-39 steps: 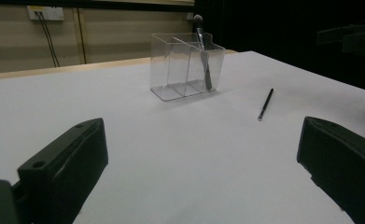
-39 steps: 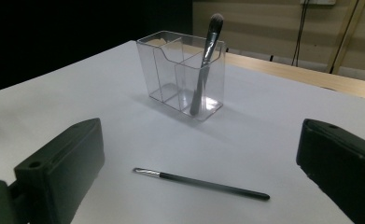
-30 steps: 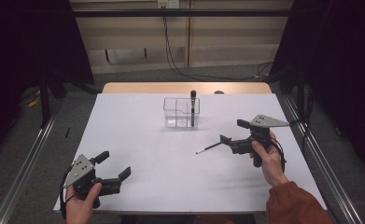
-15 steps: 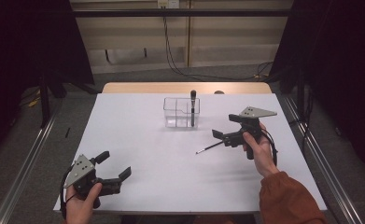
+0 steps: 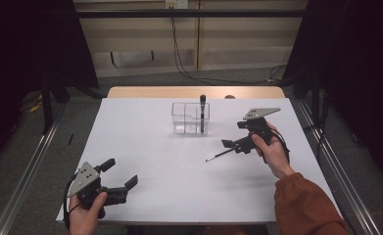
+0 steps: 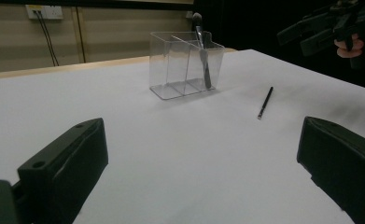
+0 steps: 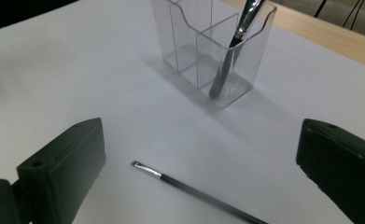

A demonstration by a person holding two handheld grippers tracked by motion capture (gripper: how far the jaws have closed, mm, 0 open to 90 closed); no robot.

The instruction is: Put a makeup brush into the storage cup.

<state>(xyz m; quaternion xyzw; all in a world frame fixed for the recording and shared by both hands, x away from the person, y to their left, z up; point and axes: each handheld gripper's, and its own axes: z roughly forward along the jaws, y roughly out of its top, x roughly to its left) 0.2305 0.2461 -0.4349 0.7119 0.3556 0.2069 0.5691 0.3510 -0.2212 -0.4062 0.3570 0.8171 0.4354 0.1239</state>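
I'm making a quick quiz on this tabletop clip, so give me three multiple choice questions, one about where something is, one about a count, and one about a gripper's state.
1. Where does the thin brush lie?
A. Flat on the white table
B. Inside the clear organizer
C. On the floor

2. How many brushes stand in the clear organizer?
A. None
B. One
C. Three

3. What state is the right gripper in?
A. Shut on the thin brush
B. Shut on nothing
C. Open, holding nothing

Answers:
1. A, since the right gripper view shows it flat on the table, in front of the organizer.
2. B, a single dark-headed brush stands in the end compartment.
3. C, its jaws stand wide apart above the thin brush.
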